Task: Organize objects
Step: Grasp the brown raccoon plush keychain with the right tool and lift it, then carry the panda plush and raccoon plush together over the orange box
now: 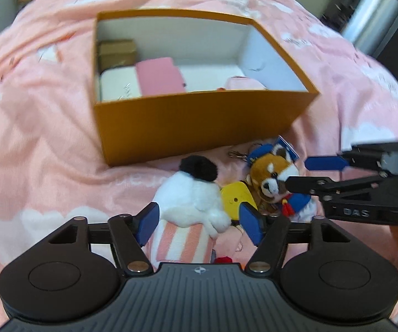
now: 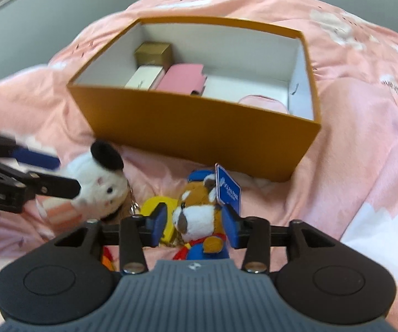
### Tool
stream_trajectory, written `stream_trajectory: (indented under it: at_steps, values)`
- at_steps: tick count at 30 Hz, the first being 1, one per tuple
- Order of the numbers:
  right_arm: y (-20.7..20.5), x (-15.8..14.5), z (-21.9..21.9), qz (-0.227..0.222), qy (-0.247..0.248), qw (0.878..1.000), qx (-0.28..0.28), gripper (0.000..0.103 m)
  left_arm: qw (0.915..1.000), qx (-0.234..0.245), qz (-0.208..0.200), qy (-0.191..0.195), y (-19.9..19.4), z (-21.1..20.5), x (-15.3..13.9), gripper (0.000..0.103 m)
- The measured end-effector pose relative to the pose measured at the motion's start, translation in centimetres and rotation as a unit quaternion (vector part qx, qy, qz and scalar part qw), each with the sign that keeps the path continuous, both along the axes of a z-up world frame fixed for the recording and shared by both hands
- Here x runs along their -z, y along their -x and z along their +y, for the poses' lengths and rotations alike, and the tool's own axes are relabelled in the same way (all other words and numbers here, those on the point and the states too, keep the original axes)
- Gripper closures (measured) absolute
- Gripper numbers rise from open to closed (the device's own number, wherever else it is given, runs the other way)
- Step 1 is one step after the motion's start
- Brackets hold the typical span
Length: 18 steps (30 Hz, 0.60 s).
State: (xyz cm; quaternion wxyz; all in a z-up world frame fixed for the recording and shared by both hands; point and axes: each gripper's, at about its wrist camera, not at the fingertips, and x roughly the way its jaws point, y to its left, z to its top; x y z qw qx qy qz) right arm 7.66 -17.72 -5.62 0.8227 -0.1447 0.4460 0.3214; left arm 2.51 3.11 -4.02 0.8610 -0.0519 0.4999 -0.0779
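Both tongs were spread, the left gripper (image 1: 197, 218) around the white plush (image 1: 190, 199) and the right gripper (image 2: 194, 222) around the red panda plush (image 2: 199, 218), at 6 o'clock of the orange box (image 1: 193, 127); closing seemed next.

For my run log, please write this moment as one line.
left gripper: open around white plush | right gripper: open around red panda plush | orange box: open, partly filled

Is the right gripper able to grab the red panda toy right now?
Probably yes. The right gripper is open, with its blue fingers either side of the red panda toy. Nothing sits between them; the yellow tag lies just left.
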Motion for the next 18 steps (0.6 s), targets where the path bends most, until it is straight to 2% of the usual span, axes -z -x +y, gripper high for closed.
stream_trajectory:
  at_steps: [4,10,13,16,18]
  values:
    - [0.2,1.1,0.8,0.001,0.037,0.999,-0.024,0.056,0.9969,0.036,0.013,-0.069,-0.6,-1.9,0.8,0.020]
    - [-0.3,2.5,0.9,0.016,0.056,0.998,-0.028,0.056,0.9910,0.052,0.047,-0.114,-2.2,-2.9,2.3,0.017]
    - [-0.9,3.1,1.0,0.022,0.056,0.998,-0.032,0.056,0.9877,0.066,0.076,-0.120,-3.1,-3.0,2.9,0.019]
    - [-1.3,3.5,1.2,0.023,0.060,0.997,-0.036,0.055,0.9860,0.064,0.087,-0.128,-3.6,-2.9,3.3,0.024]
    - [-1.6,3.7,1.3,0.023,0.059,0.997,-0.038,0.055,0.9873,0.058,0.091,-0.117,-3.7,-2.6,3.5,0.026]
